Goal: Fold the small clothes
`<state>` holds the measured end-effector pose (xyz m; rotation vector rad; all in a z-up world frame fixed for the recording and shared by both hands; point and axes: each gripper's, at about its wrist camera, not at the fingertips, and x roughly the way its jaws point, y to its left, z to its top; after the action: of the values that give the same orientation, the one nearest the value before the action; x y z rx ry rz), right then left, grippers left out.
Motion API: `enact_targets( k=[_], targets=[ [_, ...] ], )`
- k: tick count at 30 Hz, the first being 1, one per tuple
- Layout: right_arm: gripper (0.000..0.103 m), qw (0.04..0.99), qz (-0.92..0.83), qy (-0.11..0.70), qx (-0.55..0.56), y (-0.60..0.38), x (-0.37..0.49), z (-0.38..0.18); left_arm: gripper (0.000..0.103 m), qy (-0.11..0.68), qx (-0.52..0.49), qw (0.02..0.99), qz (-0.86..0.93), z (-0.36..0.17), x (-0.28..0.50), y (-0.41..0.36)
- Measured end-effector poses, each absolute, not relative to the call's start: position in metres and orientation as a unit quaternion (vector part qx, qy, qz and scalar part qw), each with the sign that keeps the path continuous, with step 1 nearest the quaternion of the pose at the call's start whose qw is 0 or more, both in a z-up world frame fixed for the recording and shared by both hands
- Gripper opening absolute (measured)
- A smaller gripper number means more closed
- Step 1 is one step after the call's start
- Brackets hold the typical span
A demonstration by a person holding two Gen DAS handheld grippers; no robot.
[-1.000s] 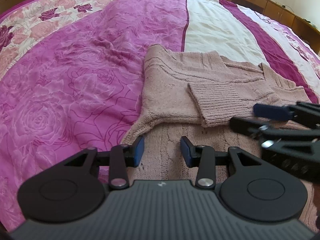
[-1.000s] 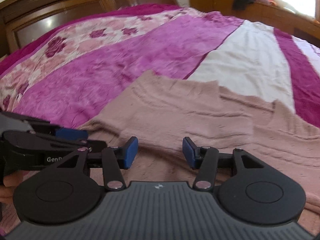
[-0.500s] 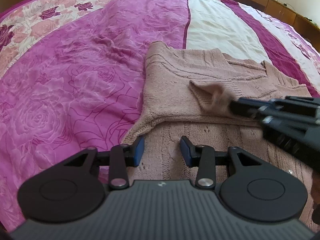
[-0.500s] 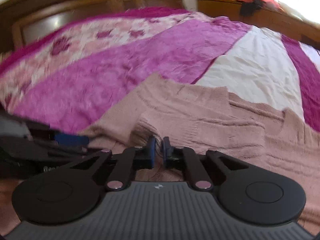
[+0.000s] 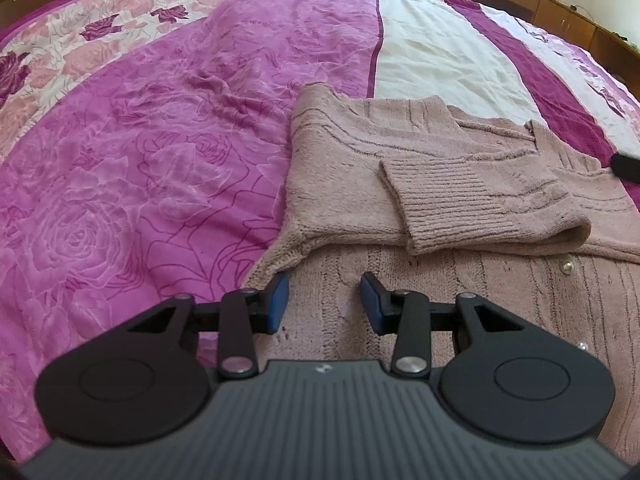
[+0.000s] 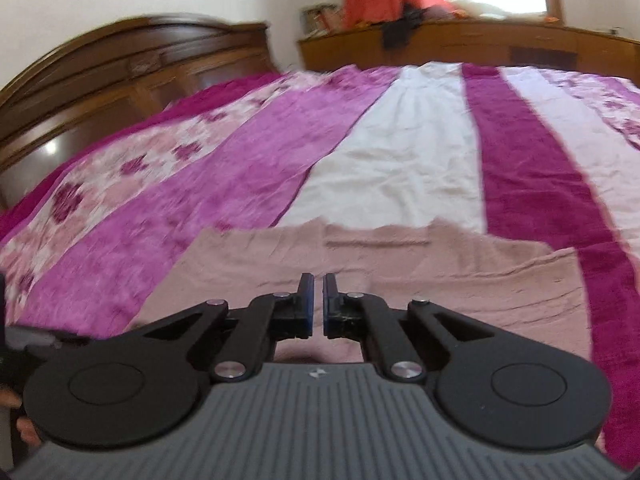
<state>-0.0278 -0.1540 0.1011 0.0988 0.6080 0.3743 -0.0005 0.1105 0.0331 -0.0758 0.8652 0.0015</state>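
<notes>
A dusty-pink knitted sweater (image 5: 352,168) lies flat on the bed. One sleeve is folded across its body, and the ribbed cuff (image 5: 440,200) rests on top. My left gripper (image 5: 324,300) is open, low over the sweater's near left part, with nothing between its blue pads. My right gripper (image 6: 318,296) is raised above the sweater (image 6: 400,272); its pads are almost touching and hold nothing. In the left wrist view only a black tip of the right gripper (image 5: 626,166) shows at the right edge.
The bedspread (image 5: 160,140) has magenta, floral and white stripes and spreads wide to the left and beyond the sweater. A dark wooden headboard (image 6: 120,76) and a wooden cabinet (image 6: 480,44) stand at the far end. A hand (image 6: 16,420) shows at the lower left.
My right gripper shut on the sleeve cuff, then let it go and pulled away to the right and upward. The cuff now lies flat on the sweater. My left gripper stayed put.
</notes>
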Motion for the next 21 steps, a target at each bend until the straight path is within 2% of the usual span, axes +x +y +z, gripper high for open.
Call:
enact_targets(
  k=[3, 4, 5, 15, 21],
  targets=[
    [0.031, 0.929, 0.207, 0.306, 0.027, -0.13, -0.028, 0.09, 0.042, 0.421, -0.037, 0.906, -0.002, 0.036, -0.004, 0.111],
    [0.047, 0.926, 0.215, 0.31, 0.024, -0.121, -0.028, 0.086, 0.042, 0.421, -0.036, 0.906, -0.004, 0.037, -0.006, 0.112],
    [0.056, 0.923, 0.223, 0.313, 0.021, -0.113, -0.029, 0.082, 0.042, 0.421, -0.033, 0.906, -0.005, 0.038, -0.008, 0.112],
    [0.057, 0.899, 0.279, 0.32, -0.103, -0.042, -0.024, 0.055, 0.042, 0.423, -0.052, 0.905, -0.014, 0.035, -0.011, 0.121],
    [0.057, 0.901, 0.278, 0.303, -0.137, -0.032, -0.022, 0.045, 0.042, 0.422, -0.054, 0.905, -0.016, 0.032, -0.01, 0.122]
  ],
)
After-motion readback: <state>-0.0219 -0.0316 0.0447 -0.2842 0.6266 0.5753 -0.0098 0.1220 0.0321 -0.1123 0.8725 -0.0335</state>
